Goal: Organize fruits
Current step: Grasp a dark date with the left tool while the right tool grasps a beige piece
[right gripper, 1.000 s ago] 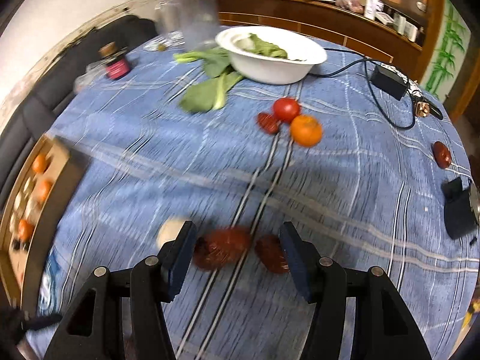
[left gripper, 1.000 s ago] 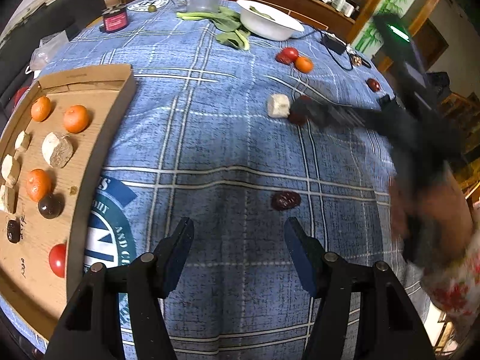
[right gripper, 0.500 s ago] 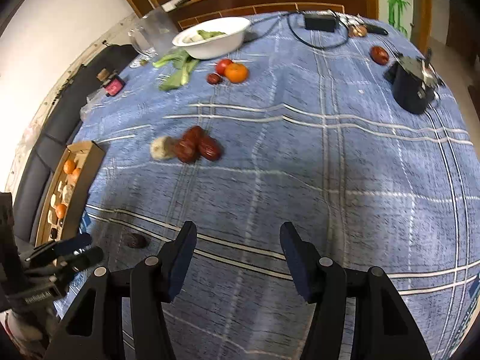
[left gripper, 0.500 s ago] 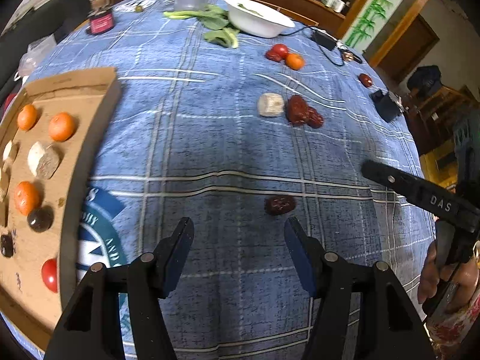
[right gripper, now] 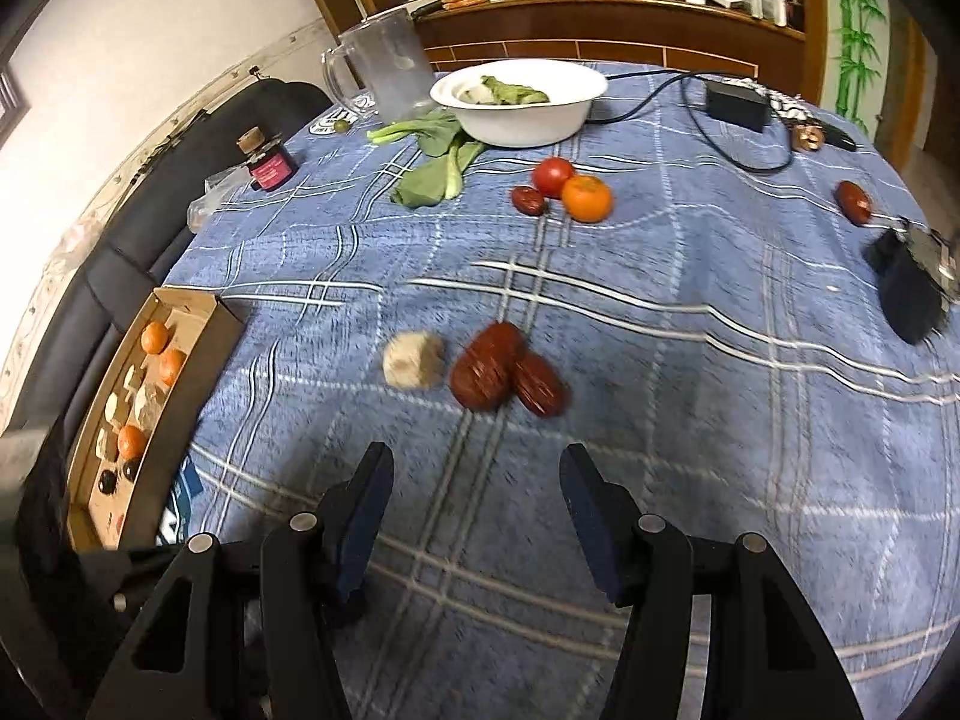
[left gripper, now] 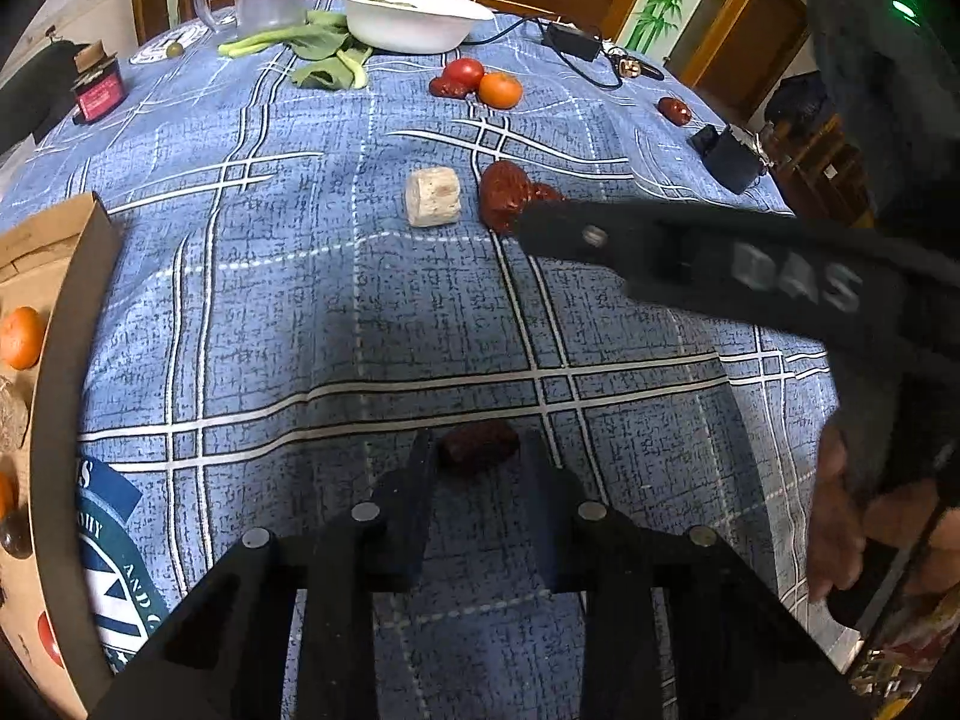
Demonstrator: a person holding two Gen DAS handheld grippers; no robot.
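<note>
My left gripper [left gripper: 478, 456] has its fingers closed in on a dark red date [left gripper: 478, 447] lying on the blue tablecloth. My right gripper [right gripper: 474, 498] is open and empty, a little short of two red dates [right gripper: 504, 369] and a pale chunk [right gripper: 413, 359]. Those show in the left wrist view too, the dates [left gripper: 507, 192] and the chunk [left gripper: 432, 197], partly behind the right gripper's finger [left gripper: 690, 252]. The cardboard tray [right gripper: 174, 312] holds oranges, pale chunks and dark fruits at the left; its wall [left gripper: 66, 324] shows in the left wrist view.
Farther back lie a tomato [right gripper: 553, 175], an orange [right gripper: 588, 198], a small date [right gripper: 528, 200] and one date [right gripper: 853, 201] at right. A white bowl [right gripper: 522, 102], greens [right gripper: 438, 171], a glass jug [right gripper: 390, 69], a jar [right gripper: 269, 162], a cable and charger [right gripper: 737, 101].
My left gripper moved forward and down and closed around the lone date. My right gripper swung back toward the two dates and the pale chunk, crossing the left view.
</note>
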